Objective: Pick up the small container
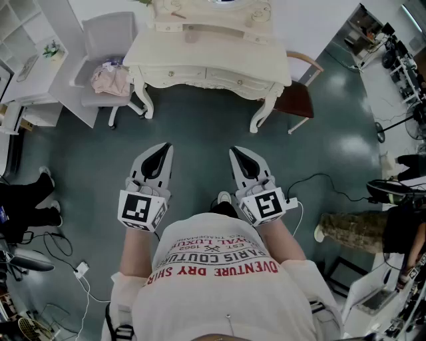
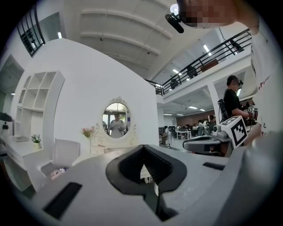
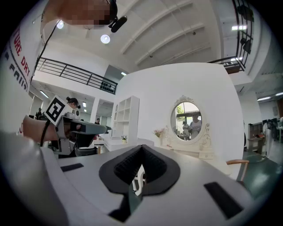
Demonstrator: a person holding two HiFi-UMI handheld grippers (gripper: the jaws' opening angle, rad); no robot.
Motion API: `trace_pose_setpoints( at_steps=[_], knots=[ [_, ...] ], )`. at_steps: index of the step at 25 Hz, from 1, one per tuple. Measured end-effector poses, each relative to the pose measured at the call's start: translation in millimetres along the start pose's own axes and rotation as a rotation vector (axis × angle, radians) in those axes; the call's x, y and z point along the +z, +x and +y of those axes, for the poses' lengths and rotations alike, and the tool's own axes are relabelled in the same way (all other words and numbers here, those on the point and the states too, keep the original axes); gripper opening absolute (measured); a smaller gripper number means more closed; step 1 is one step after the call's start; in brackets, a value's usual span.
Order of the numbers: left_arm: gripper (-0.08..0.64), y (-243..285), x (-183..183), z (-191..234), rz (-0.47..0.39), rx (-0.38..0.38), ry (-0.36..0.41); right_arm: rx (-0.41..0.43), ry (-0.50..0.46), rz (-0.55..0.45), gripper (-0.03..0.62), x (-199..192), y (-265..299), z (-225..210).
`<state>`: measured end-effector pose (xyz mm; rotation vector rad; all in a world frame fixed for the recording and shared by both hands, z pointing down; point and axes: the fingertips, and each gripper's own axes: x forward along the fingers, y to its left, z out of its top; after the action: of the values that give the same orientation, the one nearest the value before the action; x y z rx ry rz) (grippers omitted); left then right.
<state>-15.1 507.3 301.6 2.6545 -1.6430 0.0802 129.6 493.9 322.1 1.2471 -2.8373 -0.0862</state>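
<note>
I hold both grippers side by side in front of my body, over the teal floor. In the head view my left gripper (image 1: 162, 150) and right gripper (image 1: 237, 154) point toward a white dressing table (image 1: 206, 56), well short of it. Each has its jaws together with nothing between them, as the left gripper view (image 2: 142, 148) and right gripper view (image 3: 141, 148) also show. A few small items lie on the table top (image 1: 176, 13), too small to make out. I cannot pick out a small container.
An oval mirror (image 2: 117, 119) stands on the dressing table. A grey chair (image 1: 106, 60) with a pink cloth (image 1: 110, 80) stands left of the table, a wooden chair (image 1: 299, 93) right of it. White shelves (image 1: 26, 40) are at the left. Cables (image 1: 319, 180) and people's feet edge the floor.
</note>
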Motion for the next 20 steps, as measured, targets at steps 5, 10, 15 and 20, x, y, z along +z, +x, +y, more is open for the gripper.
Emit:
trace_pose_setpoints(
  at_steps=[5, 10, 15, 20],
  knots=[
    [0.006, 3, 2, 2, -0.002, -0.008, 0.004, 0.003, 0.002, 0.000, -0.002, -1, 5, 0],
    [0.006, 0, -1, 6, 0.003, -0.007, 0.005, 0.004, 0.008, 0.007, -0.002, -2, 8, 3],
    [0.006, -6, -9, 15, 0.019, -0.001, -0.004, -0.028, 0.040, 0.011, -0.002, -5, 16, 1],
    [0.006, -2, -20, 30, 0.049, 0.020, -0.003, -0.013, 0.041, 0.026, -0.002, -13, 38, -3]
  ],
)
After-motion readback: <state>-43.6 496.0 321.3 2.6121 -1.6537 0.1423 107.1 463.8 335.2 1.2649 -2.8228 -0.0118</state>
